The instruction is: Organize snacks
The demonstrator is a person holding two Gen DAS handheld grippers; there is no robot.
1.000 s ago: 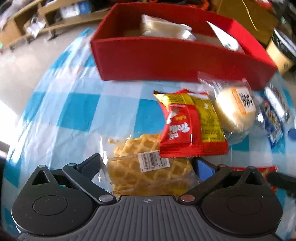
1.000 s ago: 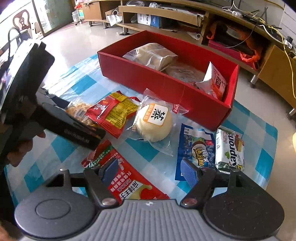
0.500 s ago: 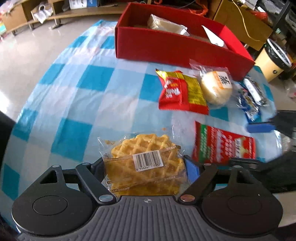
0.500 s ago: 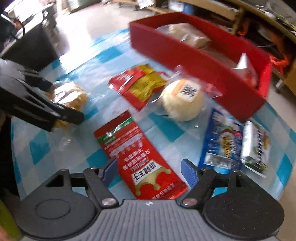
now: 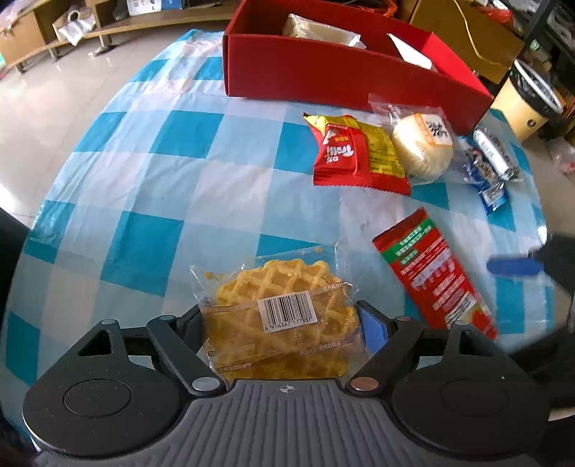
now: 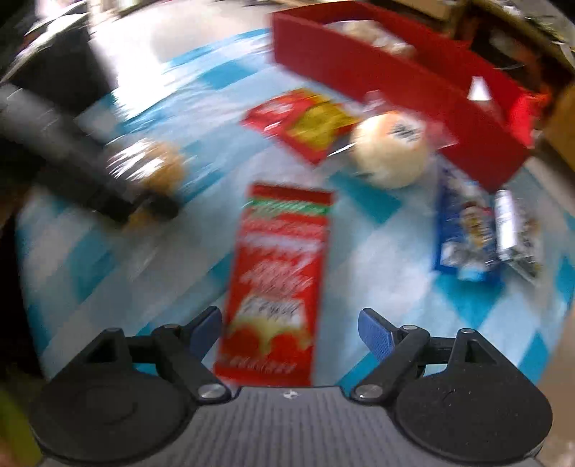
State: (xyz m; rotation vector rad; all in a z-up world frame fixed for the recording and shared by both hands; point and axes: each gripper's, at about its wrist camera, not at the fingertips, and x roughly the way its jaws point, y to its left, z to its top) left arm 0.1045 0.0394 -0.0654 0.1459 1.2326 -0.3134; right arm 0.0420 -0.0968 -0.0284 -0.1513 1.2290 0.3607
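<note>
Left gripper (image 5: pixel 284 323) is clamping the waffle pack (image 5: pixel 280 319), barcode up. Right gripper (image 6: pixel 287 330), jaws just opening wider, is straddling the long red packet (image 6: pixel 276 283) untouched, its length running away toward the red box (image 6: pixel 395 82). Blue-checked cloth (image 5: pixel 161 172) is covering the table.

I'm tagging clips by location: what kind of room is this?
Probably a home living room: a checkered cloth spread on a tiled floor, with a low wooden shelf unit behind it.

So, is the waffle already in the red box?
No, the waffle sits between the left gripper's jaws over the cloth, well short of the red box.
</note>
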